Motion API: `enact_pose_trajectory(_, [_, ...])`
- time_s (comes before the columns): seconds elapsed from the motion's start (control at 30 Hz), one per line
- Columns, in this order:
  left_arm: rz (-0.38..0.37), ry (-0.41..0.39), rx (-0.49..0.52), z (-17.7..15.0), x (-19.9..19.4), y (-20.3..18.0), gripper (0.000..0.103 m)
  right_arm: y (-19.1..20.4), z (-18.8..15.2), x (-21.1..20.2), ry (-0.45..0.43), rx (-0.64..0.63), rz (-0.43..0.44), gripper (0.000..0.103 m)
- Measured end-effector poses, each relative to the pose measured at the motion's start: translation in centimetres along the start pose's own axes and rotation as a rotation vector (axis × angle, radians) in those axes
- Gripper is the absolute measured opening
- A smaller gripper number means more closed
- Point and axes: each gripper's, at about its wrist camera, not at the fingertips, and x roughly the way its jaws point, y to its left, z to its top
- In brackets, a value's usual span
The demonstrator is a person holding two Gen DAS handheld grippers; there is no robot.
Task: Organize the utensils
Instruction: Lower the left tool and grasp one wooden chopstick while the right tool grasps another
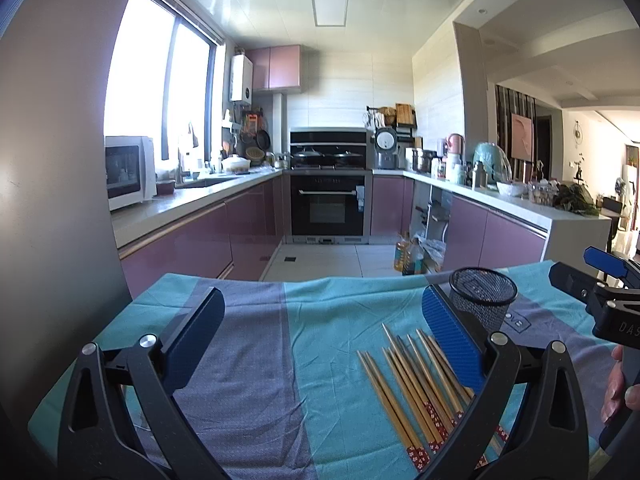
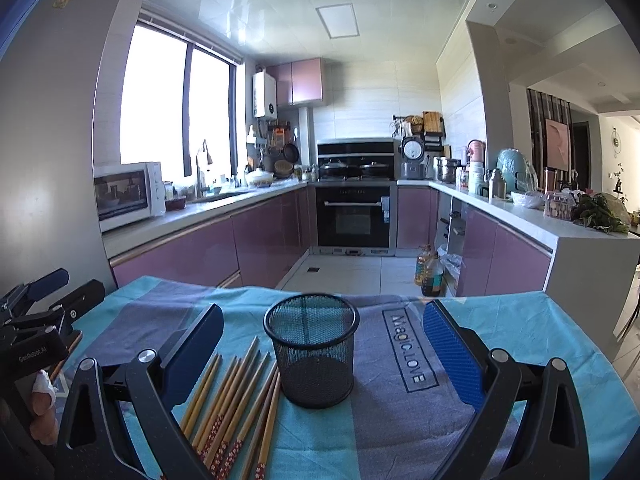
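Several chopsticks point(image 2: 236, 404), red ends cut off behind left claw point(image 1: 324, 340).

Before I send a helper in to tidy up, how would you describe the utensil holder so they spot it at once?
Start at the table with the teal and grey cloth in front of the purple kitchen. On it stands a black wire-mesh cup, upright and empty, just right of the loose bamboo chopsticks. It is the only standing container there; the chopsticks all lie flat.

Home kitchen: purple cabinets point(image 2: 264, 236), built-in oven point(image 2: 353, 216), microwave point(image 2: 128, 196), sink-side window point(image 2: 176, 100).
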Motion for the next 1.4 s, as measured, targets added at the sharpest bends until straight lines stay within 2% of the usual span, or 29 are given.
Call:
enact_pose_trajectory(0.17, [-0.050,0.121,0.029,-1.0,2.3,-0.2,0.095,0.2,-2.0,3.1,0.201,-0.020,0.058,0.097])
enact_pose_trajectory(0.27, [-0.062,0.232,0.056,-2.1,4.5,-0.5,0.087,0.8,-3.5,5.0,0.315,-0.042,0.081,0.096])
enact_pose_trajectory(0.33, [-0.065,0.309,0.076,-3.0,6.0,-0.7,0.078,1.3,-4.3,6.1,0.370,-0.056,0.094,0.082])
enact_pose_trajectory(0.43, [-0.130,0.392,0.050,-4.2,7.7,-0.8,0.073,2.0,-5.4,7.3,0.432,-0.058,0.123,0.072])
enact_pose_trajectory(0.57, [-0.165,0.428,0.068,-5.5,9.4,-1.5,0.071,2.4,-6.1,8.5,0.503,-0.049,0.139,0.055])
enact_pose_trajectory(0.77, [-0.218,0.511,0.109,-6.8,10.9,-3.3,0.066,2.7,-6.7,9.2,0.556,-0.035,0.169,0.045])
enact_pose_trajectory(0.97, [-0.247,0.600,0.099,-7.9,12.4,-3.7,0.048,2.7,-6.8,9.7,0.572,-0.038,0.176,0.039])
enact_pose_trajectory(1.17, [-0.286,0.625,0.080,-8.4,13.5,-3.8,0.043,3.0,-6.7,10.1,0.594,-0.057,0.181,0.034])
enact_pose_trajectory(1.4, [-0.304,0.645,0.099,-8.1,14.1,-3.9,0.041,3.9,-6.7,11.0,0.598,-0.093,0.168,0.033])
